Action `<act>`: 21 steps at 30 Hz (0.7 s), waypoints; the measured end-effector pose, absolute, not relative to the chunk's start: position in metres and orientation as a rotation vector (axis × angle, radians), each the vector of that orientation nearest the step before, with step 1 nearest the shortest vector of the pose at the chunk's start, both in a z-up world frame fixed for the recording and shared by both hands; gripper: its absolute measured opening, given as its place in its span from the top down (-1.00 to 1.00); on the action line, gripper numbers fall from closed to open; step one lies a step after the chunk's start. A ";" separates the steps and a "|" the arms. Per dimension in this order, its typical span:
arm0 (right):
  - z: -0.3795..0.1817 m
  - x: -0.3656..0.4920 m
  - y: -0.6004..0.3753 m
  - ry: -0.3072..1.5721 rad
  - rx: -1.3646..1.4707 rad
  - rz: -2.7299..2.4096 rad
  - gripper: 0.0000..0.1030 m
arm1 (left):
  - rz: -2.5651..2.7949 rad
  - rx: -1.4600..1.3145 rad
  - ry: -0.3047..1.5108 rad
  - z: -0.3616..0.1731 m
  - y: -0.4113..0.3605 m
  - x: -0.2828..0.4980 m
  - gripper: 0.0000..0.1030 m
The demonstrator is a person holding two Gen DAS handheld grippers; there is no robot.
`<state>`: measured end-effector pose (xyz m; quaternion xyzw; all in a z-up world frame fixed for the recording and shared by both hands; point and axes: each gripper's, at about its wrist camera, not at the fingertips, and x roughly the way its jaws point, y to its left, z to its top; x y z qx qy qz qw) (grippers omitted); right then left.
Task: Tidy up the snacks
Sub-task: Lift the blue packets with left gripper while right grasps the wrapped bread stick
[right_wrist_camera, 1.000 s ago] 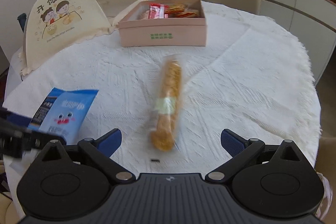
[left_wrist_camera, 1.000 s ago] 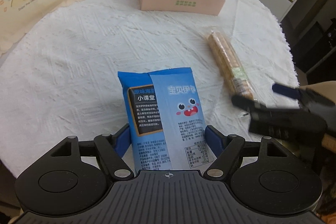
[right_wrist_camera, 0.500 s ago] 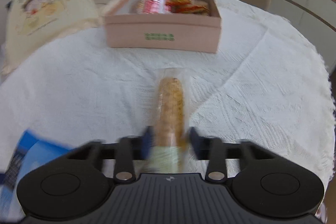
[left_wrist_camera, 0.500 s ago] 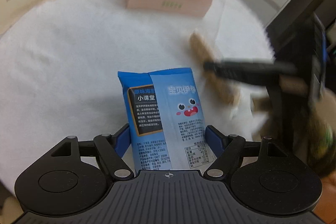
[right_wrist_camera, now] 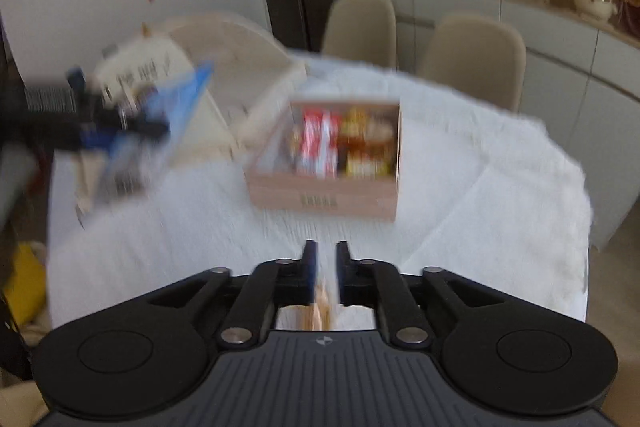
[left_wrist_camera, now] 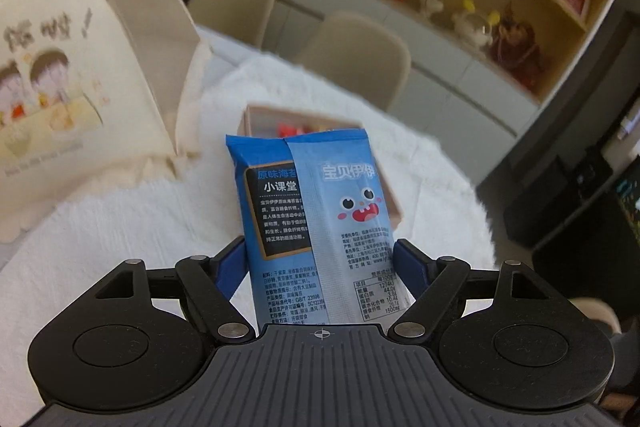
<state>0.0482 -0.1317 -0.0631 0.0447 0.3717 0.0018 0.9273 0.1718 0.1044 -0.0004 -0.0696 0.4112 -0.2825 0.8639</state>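
Left gripper [left_wrist_camera: 320,263]: pinching the blue snack packet [left_wrist_camera: 316,211] across its width, holding it upright above the table [left_wrist_camera: 120,227].
Right gripper [right_wrist_camera: 325,273]: jaws having just been closing, now nipping the biscuit sleeve [right_wrist_camera: 320,309].
Handling: both are appearing light; the packet's film is looking slippery and crushable, the biscuits brittle. Moderate mid-body grip is advisable.
Pink box [right_wrist_camera: 320,199]: sitting open, already holding red and yellow wrapped snacks.

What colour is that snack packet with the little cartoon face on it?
Blue: the snack packet is darker blue on its left panel, paler on the right. Clearest in the left wrist view.
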 end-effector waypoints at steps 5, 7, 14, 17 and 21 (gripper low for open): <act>-0.123 0.066 -0.116 0.937 0.092 -0.044 0.22 | -0.604 -0.178 1.083 -0.073 0.105 0.171 -0.61; -0.135 0.075 -0.111 0.963 0.058 -0.094 0.05 | -0.602 -0.154 1.151 -0.095 0.105 0.164 -0.61; -0.143 0.093 -0.111 1.006 0.101 -0.077 -0.32 | -0.566 0.027 1.175 -0.100 0.094 0.134 -0.61; -0.150 0.099 -0.109 1.040 0.098 -0.073 -0.31 | -0.570 0.074 1.136 -0.087 0.086 0.126 -0.61; -0.157 0.098 -0.106 1.053 0.108 -0.064 0.20 | -0.581 0.077 1.115 -0.078 0.082 0.117 -0.61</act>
